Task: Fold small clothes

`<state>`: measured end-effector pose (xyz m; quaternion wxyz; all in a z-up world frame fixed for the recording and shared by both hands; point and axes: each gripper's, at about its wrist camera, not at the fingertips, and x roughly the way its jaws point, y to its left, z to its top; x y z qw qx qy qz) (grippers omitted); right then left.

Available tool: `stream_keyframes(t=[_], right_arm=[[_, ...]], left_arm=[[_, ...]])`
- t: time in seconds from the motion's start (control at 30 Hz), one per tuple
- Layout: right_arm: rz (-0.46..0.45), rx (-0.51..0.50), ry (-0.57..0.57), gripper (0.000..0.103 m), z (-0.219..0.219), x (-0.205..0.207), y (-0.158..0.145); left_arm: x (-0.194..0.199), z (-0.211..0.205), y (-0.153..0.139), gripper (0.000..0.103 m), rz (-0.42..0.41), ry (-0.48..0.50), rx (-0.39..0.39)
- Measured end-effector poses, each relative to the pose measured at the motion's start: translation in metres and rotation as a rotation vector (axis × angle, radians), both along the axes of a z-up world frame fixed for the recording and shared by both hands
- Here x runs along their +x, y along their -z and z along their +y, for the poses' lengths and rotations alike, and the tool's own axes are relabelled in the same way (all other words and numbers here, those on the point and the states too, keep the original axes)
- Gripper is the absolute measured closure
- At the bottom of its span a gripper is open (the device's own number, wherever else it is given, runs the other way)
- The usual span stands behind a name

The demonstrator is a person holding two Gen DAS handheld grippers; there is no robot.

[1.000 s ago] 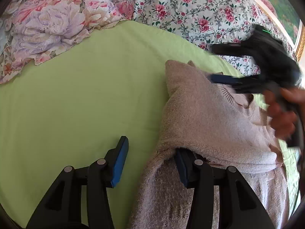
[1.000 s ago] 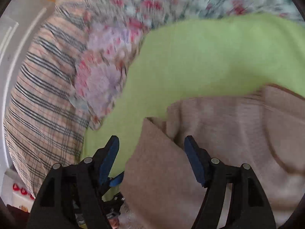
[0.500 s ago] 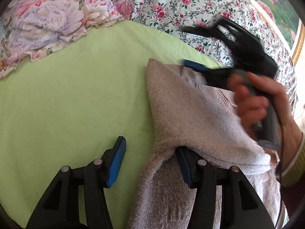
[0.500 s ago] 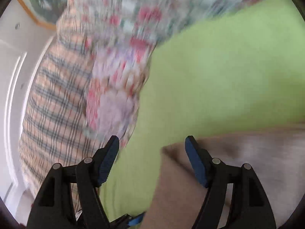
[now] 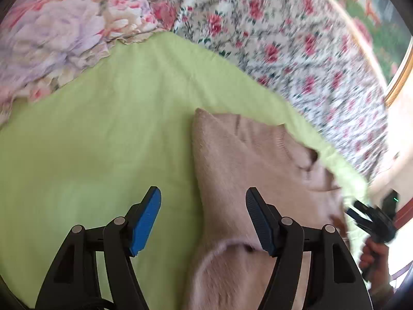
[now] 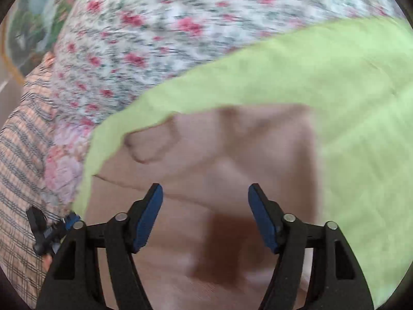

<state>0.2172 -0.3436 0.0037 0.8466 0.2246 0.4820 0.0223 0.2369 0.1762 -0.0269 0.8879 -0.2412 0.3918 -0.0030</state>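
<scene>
Left gripper (image 5: 204, 219): jaws opening, nothing pinched; it has let go of the pink sweater (image 5: 258, 170), whose folded edge lies just under and ahead of its right pad. Right gripper (image 6: 205, 217): jaws closing, empty, swung back from the far shoulder to above the sweater's middle. Sleeve fold looks set; next fold pending. Sweater on green sheet (image 5: 103, 134); floral bedding (image 5: 284, 38) beyond. No containers seen.

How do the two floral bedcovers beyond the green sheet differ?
The left floral cover has large pale lilac and pink blooms; the small-rose quilt has many little red roses on white. The left floral cover is bunched and crumpled, with a frilled edge; the small-rose quilt spreads more smoothly. Both border the green sheet that the beige sweater lies on.
</scene>
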Motion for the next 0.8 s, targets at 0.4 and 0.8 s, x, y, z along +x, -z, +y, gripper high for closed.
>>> stream_keyframes(t=[0.4,0.8], right_arm=[[-0.065,-0.222,-0.057,0.098,0.023,-0.014,-0.028],[0.009,-0.286,0.017,0.093,0.01,-0.019,0.008]], left_arm=[[0.028,-0.035,0.019,0.034,0.113,0.068,0.173],[0.031,-0.046,0.028,0.041,0.136,0.064,0.324]])
